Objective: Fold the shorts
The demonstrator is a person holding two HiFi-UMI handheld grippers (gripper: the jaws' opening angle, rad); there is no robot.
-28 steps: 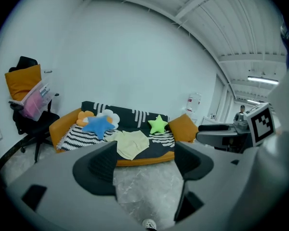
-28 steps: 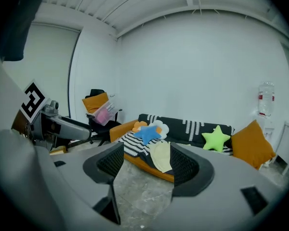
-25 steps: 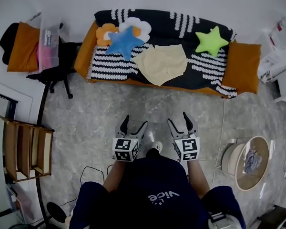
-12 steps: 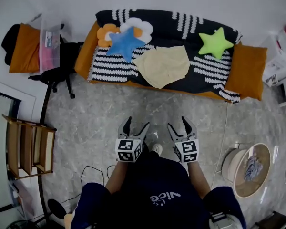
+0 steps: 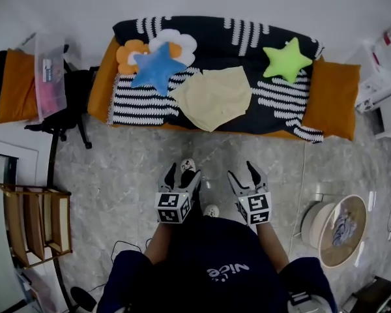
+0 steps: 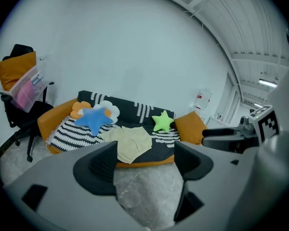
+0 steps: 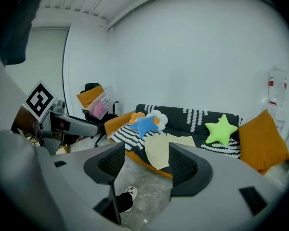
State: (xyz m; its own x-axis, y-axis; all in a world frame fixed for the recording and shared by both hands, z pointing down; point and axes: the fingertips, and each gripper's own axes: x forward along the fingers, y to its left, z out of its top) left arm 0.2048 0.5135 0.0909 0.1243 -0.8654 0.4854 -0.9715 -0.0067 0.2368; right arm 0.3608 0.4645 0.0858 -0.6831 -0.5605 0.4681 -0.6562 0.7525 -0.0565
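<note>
Near the person's torso, low in the head view: both forearms reach forward side by side, parallel, each ending in a marker cube that faces up at the camera.

Left hand-held gripper [image 5: 183, 173]: aimed at the sofa and tilted somewhat down. Jaws released and spread, with nothing between them; its own view [image 6: 144, 163] shows only grey marble floor [image 6: 144, 196] in the gap.

Right hand-held gripper [image 5: 242, 172]: same heading and tilt, level with the left one and just beside it. Jaws also released and apart [image 7: 142, 166], gripping nothing. Below the gap, the person's slipper [image 7: 128, 194] is on the floor.

Both hand-held grippers are over bare floor, well apart from the sofa [image 5: 105, 77].

Shorts [image 5: 212, 98]: pale yellow, spread flat mid-seat on the black-and-white striped blanket [image 5: 140, 103], touched by neither hand-held gripper. Long axis runs diagonally in the head view, from far right to near left. The wide straight edge is toward the backrest; the narrow corner points at the person and droops over the seat's front edge. Cannot tell which end is the waistband.

Neighbours: blue star pillow [image 5: 155, 68] just to the shorts' left, partly over a flower cushion [image 5: 174, 42]; green star pillow [image 5: 285, 60] to the right, apart from the shorts.
</note>
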